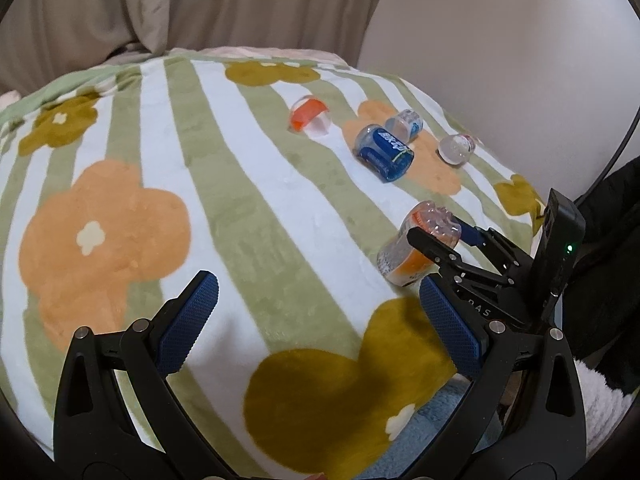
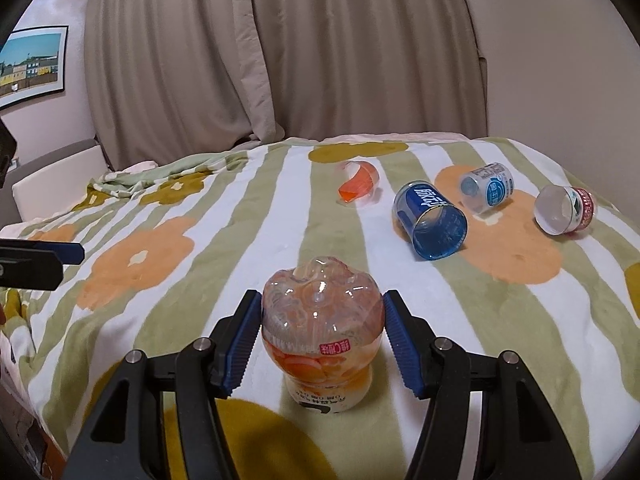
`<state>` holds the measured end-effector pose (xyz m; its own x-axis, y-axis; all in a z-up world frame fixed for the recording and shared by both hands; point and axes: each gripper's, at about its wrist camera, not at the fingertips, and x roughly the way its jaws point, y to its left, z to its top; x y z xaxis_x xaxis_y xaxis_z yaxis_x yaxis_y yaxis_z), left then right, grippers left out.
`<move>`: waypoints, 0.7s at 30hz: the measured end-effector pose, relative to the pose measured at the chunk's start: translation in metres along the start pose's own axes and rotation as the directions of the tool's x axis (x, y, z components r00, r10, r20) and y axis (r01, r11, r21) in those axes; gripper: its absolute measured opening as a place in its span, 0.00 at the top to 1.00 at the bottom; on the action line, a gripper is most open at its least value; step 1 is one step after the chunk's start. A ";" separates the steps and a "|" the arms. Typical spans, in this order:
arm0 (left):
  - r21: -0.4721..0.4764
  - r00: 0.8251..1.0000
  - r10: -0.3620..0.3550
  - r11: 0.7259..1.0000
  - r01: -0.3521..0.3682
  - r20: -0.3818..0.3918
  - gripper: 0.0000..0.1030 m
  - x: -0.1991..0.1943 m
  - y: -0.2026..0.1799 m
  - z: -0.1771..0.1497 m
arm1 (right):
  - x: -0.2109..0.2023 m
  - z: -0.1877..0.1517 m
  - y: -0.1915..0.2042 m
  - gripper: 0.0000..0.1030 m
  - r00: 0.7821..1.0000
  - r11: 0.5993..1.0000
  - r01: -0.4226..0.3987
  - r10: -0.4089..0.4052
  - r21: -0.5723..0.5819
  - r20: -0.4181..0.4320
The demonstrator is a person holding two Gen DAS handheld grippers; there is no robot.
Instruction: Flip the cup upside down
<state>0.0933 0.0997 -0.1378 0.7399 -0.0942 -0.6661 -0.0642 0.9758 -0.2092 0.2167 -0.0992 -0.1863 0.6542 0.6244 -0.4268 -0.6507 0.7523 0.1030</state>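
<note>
A clear cup cut from a bottle, with an orange label (image 2: 322, 336), stands upside down on the striped blanket, its lumpy base up. My right gripper (image 2: 322, 340) has its blue pads on both sides of the cup and touching it. The same cup (image 1: 416, 246) and the right gripper (image 1: 440, 244) show at the right of the left wrist view. My left gripper (image 1: 320, 320) is open and empty above the blanket, to the left of the cup.
Several other cut-bottle cups lie on their sides farther back: an orange one (image 2: 358, 186), a blue one (image 2: 430, 220), a pale blue one (image 2: 486, 190) and a red-labelled one (image 2: 564, 210). The blanket (image 2: 200, 264) covers a bed. Curtains (image 2: 320, 40) hang behind.
</note>
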 end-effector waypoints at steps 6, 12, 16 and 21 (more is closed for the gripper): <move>-0.008 1.000 0.008 1.000 -0.008 0.028 0.02 -0.015 0.001 -0.001 | -0.011 0.006 -0.007 0.01 0.999 0.998 0.016 -0.017 0.054 0.029; 0.022 0.996 0.028 0.999 -0.030 0.087 0.02 -0.040 -0.008 0.000 | -0.043 0.018 -0.004 0.01 0.999 0.997 0.040 -0.041 0.059 0.019; 0.068 0.982 0.010 0.997 -0.023 0.187 0.02 -0.073 -0.023 0.013 | -0.090 0.041 0.010 0.01 0.996 0.996 0.085 -0.086 0.028 0.026; 0.183 0.939 -0.004 0.981 -0.063 0.343 0.00 -0.119 -0.059 0.039 | -0.175 0.080 0.036 0.01 0.953 0.958 0.286 -0.286 0.014 0.102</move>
<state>0.0356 0.0608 -0.0181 0.9248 -0.0244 -0.3797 0.0133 0.9994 -0.0319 0.1093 -0.1645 -0.0357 0.8488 0.4014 -0.3442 -0.4310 0.9023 -0.0106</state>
